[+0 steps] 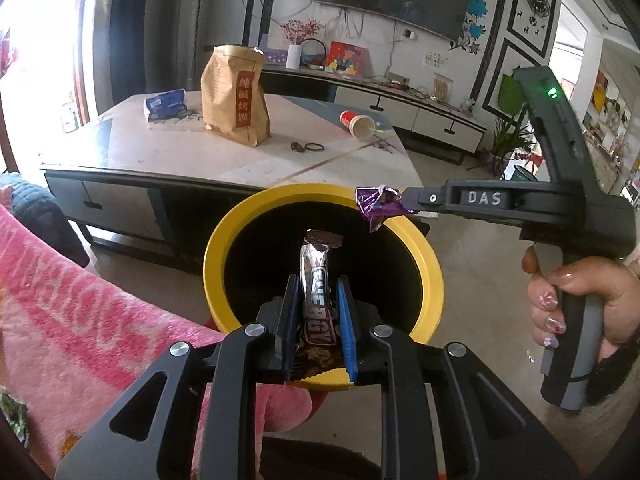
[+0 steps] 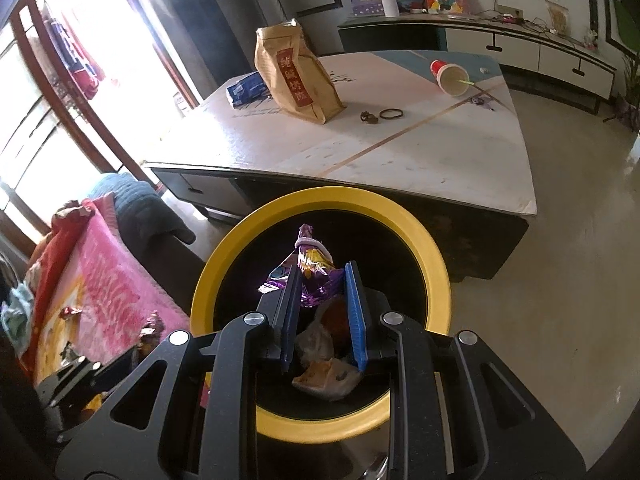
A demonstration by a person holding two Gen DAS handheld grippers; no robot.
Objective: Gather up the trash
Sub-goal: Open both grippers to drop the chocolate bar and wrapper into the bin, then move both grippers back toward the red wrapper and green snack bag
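A bin with a yellow rim stands on the floor in front of the low table. My left gripper is shut on a silver and brown snack bar wrapper and holds it over the bin's mouth. My right gripper is shut on a crumpled purple foil wrapper over the same bin; it also shows in the left wrist view at the bin's far right rim. Crumpled wrappers lie inside the bin.
On the low table stand a brown paper bag, a blue packet, a tipped red paper cup and small rings. A pink blanket with small wrappers lies at the left. A TV cabinet is behind.
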